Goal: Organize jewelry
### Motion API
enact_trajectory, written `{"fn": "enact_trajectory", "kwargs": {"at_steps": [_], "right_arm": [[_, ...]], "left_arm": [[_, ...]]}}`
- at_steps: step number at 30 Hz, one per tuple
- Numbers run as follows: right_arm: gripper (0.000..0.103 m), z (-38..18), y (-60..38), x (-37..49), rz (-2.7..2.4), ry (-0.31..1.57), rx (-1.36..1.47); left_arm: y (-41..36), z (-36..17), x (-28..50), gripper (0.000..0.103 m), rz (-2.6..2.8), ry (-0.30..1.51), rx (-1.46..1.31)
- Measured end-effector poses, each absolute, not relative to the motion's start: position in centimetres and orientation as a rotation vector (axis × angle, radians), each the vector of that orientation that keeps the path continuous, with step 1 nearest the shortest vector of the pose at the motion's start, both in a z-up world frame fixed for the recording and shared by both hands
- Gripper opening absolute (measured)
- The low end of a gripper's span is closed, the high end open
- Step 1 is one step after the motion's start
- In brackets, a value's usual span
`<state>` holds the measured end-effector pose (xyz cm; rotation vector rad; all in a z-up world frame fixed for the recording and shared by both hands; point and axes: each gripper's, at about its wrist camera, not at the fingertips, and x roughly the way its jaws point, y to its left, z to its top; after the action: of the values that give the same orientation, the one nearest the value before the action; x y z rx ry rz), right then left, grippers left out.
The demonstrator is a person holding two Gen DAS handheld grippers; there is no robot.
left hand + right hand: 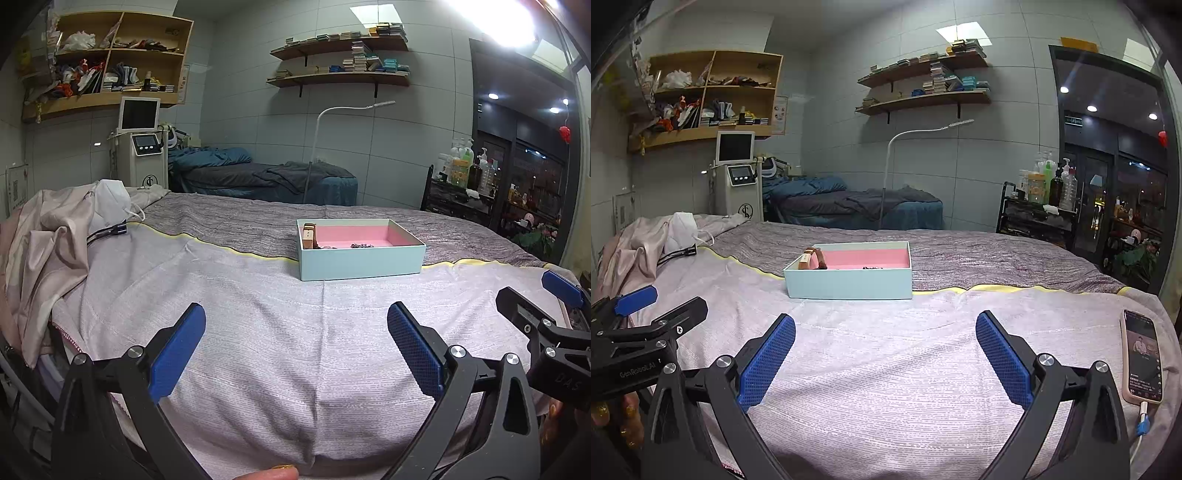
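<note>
Both grippers hang low over the near end of the bed (258, 350), side by side and apart, each with its jaws spread wide and nothing between them. The left gripper (295, 343) shows its blue pads (177, 354) over bare pale cloth; the right gripper (884, 354) does the same, and each one shows at the edge of the other's view. Farther up the bed sits the box (360, 260), pale blue outside and pink inside, open at the top, resting just where the pale cover meets the grey striped blanket (236, 221) along a yellow seam. Inside, at its left end, a tan band (812, 258) stands on edge against the wall, and a small dark chain (362, 245) lies on the pink floor near the front wall; its detail is too small to make out. A phone (1142, 360) with a lit screen lies on the cover to the right of the right gripper, a cable plugged into its near end. A white mask (110, 203) rests on rumpled pinkish sheets (48, 236) at the far left.
</note>
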<state>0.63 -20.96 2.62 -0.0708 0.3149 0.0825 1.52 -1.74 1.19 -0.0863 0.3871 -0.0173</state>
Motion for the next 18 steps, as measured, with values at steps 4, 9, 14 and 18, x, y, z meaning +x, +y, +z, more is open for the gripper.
{"fn": "enact_trajectory", "kwargs": {"at_steps": [4, 9, 14, 18], "right_arm": [[0.096, 2.60, -20.97, 0.66, 0.082, 0.315, -0.071], [0.096, 2.60, -20.98, 0.70, 0.082, 0.319, -0.072], [0.096, 2.61, -21.04, 0.82, 0.080, 0.319, -0.073], [0.096, 2.63, -21.08, 0.77, 0.077, 0.320, -0.075]], "left_arm": [[-1.81, 1.20, 1.55, 0.097, -0.014, 0.387, -0.087], [-1.89, 1.19, 1.68, 0.097, -0.010, 0.394, -0.082], [-1.55, 1.25, 1.61, 0.097, -0.012, 0.393, -0.095], [-1.32, 1.13, 1.65, 0.097, -0.017, 0.397, -0.101]]}}
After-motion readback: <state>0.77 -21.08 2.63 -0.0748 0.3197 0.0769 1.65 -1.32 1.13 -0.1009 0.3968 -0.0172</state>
